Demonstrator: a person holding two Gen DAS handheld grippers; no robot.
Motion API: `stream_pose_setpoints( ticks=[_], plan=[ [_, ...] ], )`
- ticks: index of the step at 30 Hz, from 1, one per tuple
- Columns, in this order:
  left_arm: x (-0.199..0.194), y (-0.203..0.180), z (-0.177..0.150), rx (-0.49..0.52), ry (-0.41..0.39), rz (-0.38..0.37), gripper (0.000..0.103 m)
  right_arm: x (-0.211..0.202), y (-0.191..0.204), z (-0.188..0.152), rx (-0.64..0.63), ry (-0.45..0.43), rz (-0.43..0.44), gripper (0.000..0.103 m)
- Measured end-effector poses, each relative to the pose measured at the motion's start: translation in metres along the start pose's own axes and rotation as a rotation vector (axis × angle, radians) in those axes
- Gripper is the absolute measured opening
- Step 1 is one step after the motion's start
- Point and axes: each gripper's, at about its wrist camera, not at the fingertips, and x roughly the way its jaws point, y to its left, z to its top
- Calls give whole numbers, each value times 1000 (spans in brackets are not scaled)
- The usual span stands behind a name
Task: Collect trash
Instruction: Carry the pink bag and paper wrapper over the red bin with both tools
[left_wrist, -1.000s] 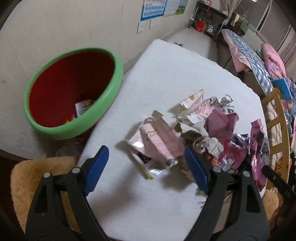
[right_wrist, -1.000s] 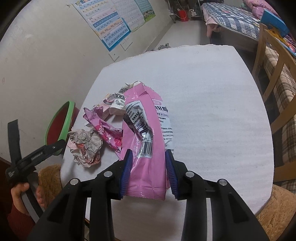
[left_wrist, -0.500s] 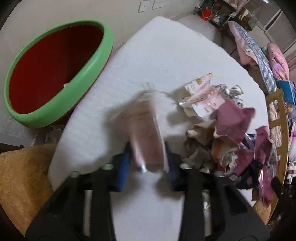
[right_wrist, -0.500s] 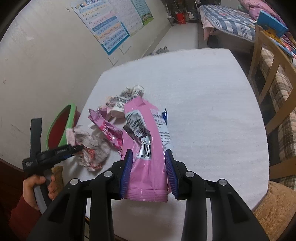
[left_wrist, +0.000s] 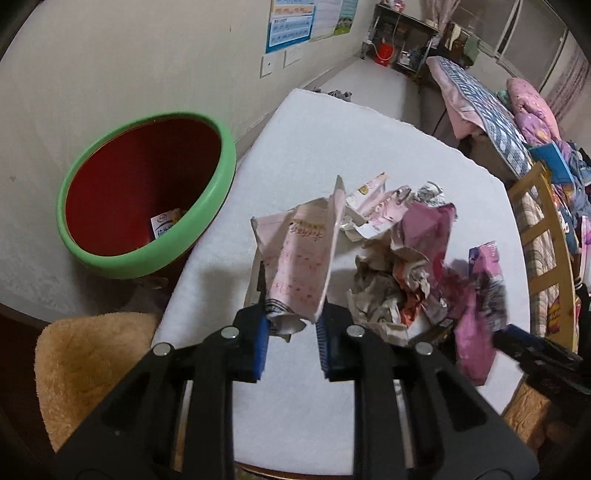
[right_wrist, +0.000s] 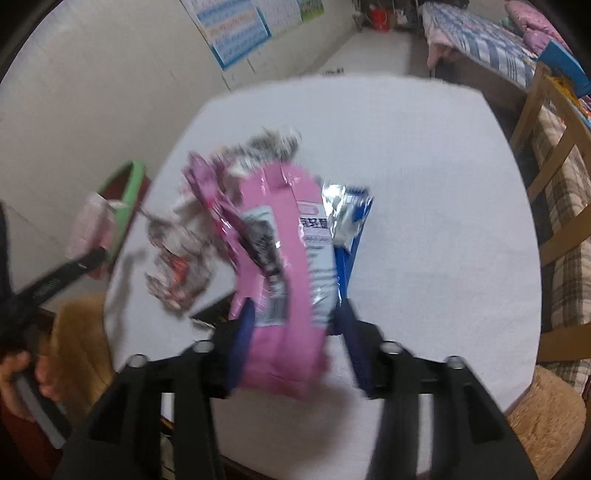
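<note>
Crumpled pale wrapper (left_wrist: 299, 258) between ridged blue fingers (left_wrist: 258, 343)

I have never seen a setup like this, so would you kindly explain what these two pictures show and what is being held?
No robot here: a person holds a two-finger clamp tool in each hand, each with a camera looking along its fingers. The left gripper has closed on a pale pink wrapper, lifted over the white table beside a green-rimmed bin. The right gripper, somewhat blurred, grips a bright pink bag. More crumpled trash lies on the table.
</note>
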Motion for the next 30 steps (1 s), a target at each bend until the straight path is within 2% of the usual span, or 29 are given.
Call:
stream_pose_setpoints(
  ticks=[1,4,6,7,12,14,15,16,19,20,21,22,24,27,30],
  plan=[
    [1,-2,2,1,-2,-3,21,3,0,-2,-3,6,2,51],
    [-4,-5,6,16,-23,1,21,-3,3,-4,-12,-20,-1,36],
    [-10,-6,8,22,-44,6,21,-11,5,0,-12,-47,14,4],
    [-13,-6,9,24,-56,7,21,-15,6,1,-14,-56,14,0],
    [-28,-8,17,43,-111,19,21,-33,15,9,-26,-99,42,2],
    [-30,-8,17,44,-119,22,21,-28,17,12,-28,-80,35,14],
    [-31,-7,18,44,-120,22,21,-24,16,11,-23,-70,26,33],
    [-32,-6,17,42,-120,21,21,-20,15,12,-19,-60,24,44],
    [-32,-1,14,41,-115,22,21,-8,17,6,-43,-40,-48,48],
    [-31,0,13,40,-112,23,21,-3,17,4,-57,-26,-71,52],
    [-30,1,12,37,-108,23,21,4,16,2,-66,-7,-83,62],
    [-29,1,12,35,-105,24,21,10,16,1,-70,14,-97,66],
    [-28,3,11,28,-99,24,21,19,14,-2,-98,16,-165,64],
    [-27,6,10,26,-99,31,21,15,11,-2,-104,-9,-186,30],
    [-28,9,10,20,-104,37,21,3,2,4,-45,-26,-112,26]
  ],
)
